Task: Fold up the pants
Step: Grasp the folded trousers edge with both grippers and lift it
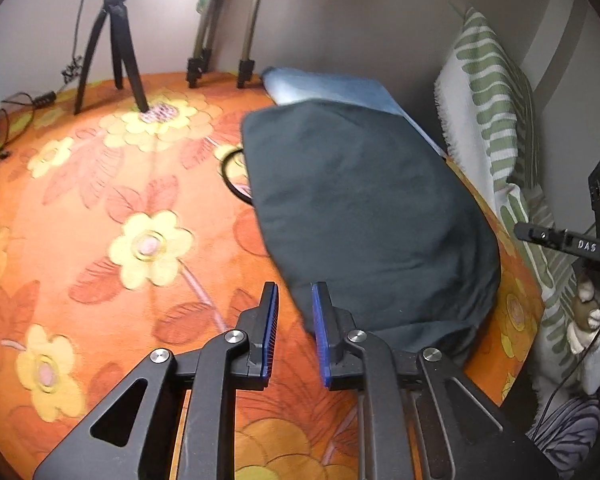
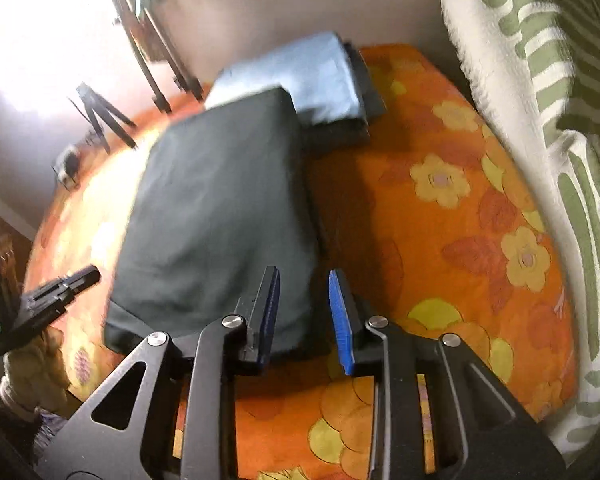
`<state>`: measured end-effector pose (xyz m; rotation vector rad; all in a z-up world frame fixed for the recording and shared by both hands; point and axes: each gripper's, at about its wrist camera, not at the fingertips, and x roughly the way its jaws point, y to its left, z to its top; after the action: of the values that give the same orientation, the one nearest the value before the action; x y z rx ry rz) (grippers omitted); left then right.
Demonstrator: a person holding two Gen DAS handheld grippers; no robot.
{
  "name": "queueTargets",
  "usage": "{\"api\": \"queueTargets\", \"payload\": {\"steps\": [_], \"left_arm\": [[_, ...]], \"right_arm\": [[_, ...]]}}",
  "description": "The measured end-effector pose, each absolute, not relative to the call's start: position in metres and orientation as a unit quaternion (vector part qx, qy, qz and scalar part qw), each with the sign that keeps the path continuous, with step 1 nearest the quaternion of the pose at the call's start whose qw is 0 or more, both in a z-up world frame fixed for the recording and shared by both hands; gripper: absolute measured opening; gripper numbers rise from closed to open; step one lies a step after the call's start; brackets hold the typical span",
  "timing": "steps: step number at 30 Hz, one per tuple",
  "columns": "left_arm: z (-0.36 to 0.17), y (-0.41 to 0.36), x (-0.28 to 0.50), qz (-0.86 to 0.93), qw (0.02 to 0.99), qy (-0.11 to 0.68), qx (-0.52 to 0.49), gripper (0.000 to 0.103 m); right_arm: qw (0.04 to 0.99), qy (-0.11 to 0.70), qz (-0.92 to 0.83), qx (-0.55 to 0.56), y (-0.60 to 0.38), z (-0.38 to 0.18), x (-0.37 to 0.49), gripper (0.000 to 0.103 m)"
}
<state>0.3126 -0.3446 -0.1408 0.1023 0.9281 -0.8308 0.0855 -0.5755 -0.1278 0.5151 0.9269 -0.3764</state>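
Left wrist view: both the left gripper (image 1: 295,308) and right gripper (image 2: 304,296) are spread, empty, at the folded dark pants' (image 1: 364,208) near edge.

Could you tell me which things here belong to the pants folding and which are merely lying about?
Part of the job:
- dark grey folded pants, on the orange flowered bedspread
- left tool and right tool, both open, holding nothing

Lying about:
- light blue folded garment
- green-and-white striped cushion
- small black tripod
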Motion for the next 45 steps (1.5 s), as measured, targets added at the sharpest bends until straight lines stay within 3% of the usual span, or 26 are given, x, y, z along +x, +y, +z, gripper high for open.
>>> {"api": "queueTargets", "payload": {"steps": [4,7,10,13,20,23,28,31,45], "left_arm": [[-0.127,-0.339,0.317,-0.374,0.825,0.421,0.045,0.036],[-0.119,-0.341,0.320,-0.369,0.831,0.414,0.042,0.036],[-0.114,-0.349,0.319,-0.367,0.838,0.400,0.058,0.036],[-0.112,-0.356,0.319,-0.369,0.840,0.392,0.069,0.036],[-0.119,-0.368,0.332,-0.367,0.835,0.404,0.071,0.038],[-0.122,-0.370,0.337,-0.367,0.832,0.410,0.068,0.048],[-0.125,-0.371,0.345,-0.373,0.824,0.424,0.054,0.049],[-0.127,-0.364,0.358,-0.386,0.804,0.452,-0.004,0.060],[-0.166,-0.372,0.390,-0.388,0.736,0.547,-0.093,0.060]], "right_arm": [[0.867,0.408,-0.184,0.218,-0.573,-0.115,0.096,0.051],[0.880,0.384,-0.184,0.210,-0.574,-0.111,0.104,0.065],[0.888,0.370,-0.181,0.205,-0.578,-0.113,0.114,0.070],[0.891,0.371,-0.164,0.205,-0.581,-0.120,0.126,0.089],[0.877,0.397,-0.152,0.225,-0.601,-0.140,0.148,0.099],[0.870,0.403,-0.149,0.241,-0.615,-0.147,0.153,0.099],[0.864,0.406,-0.139,0.262,-0.627,-0.156,0.158,0.099],[0.861,0.411,-0.129,0.272,-0.630,-0.159,0.161,0.099],[0.825,0.441,-0.070,0.346,-0.657,-0.193,0.184,0.101]]}}
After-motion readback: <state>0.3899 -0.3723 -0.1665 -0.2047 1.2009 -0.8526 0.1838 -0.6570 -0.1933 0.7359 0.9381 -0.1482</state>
